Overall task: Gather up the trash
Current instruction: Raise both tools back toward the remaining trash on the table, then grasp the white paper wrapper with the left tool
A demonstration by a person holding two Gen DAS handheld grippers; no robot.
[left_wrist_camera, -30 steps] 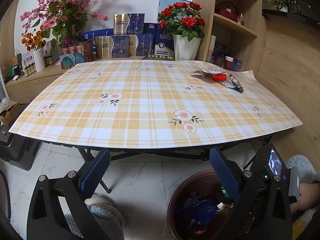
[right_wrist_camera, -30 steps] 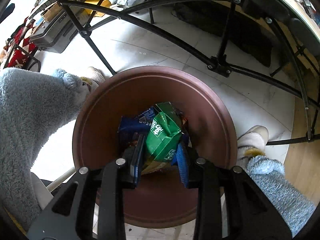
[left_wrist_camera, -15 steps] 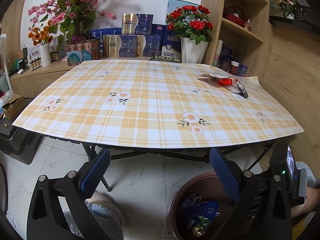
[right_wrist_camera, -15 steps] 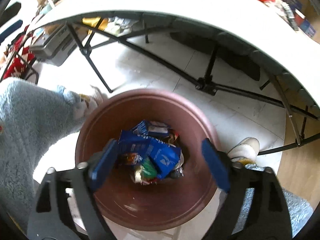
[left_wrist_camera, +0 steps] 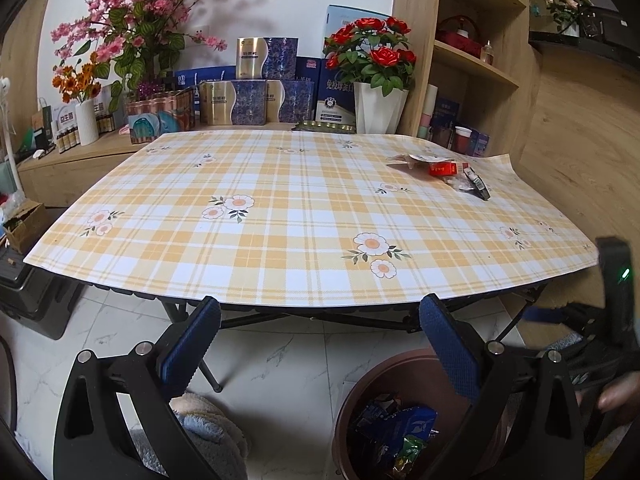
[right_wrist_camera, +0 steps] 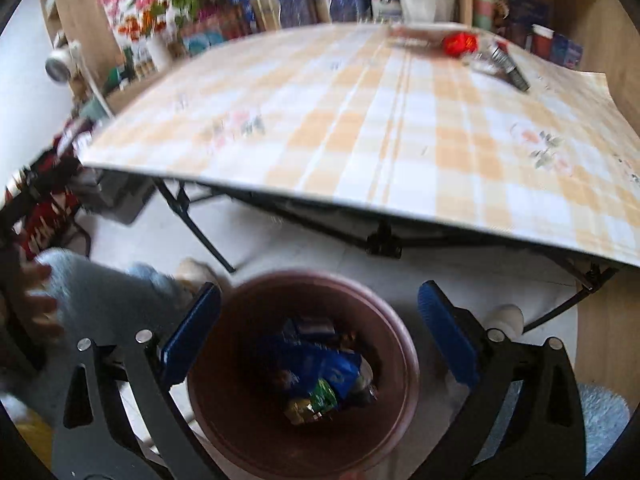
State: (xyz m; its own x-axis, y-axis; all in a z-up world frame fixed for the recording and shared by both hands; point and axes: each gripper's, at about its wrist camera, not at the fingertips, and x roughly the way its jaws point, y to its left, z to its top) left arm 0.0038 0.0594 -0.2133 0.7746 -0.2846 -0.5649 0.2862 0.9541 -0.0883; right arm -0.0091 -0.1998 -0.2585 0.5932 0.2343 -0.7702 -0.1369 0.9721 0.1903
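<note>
Trash (right_wrist_camera: pixel 460 45) on the far table (right_wrist_camera: pixel 400 128), well beyond both grippers' wide-apart, empty jaws over the bin (right_wrist_camera: pixel 304 380).

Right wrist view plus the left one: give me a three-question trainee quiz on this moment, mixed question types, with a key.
1. True or false: the right hand-held gripper is shut on a wrapper.
2. Multiple choice: where does the remaining trash, including the red packet, lie?
A. on the floor beside the bin
B. at the far right of the checked tablecloth
C. on the wooden shelf
3. Fill in: the discarded wrappers lie inside the round brown ____ on the floor.

Key
1. False: its jaws stand wide apart with nothing between them. The left hand-held gripper is open as well.
2. B
3. bin
</note>
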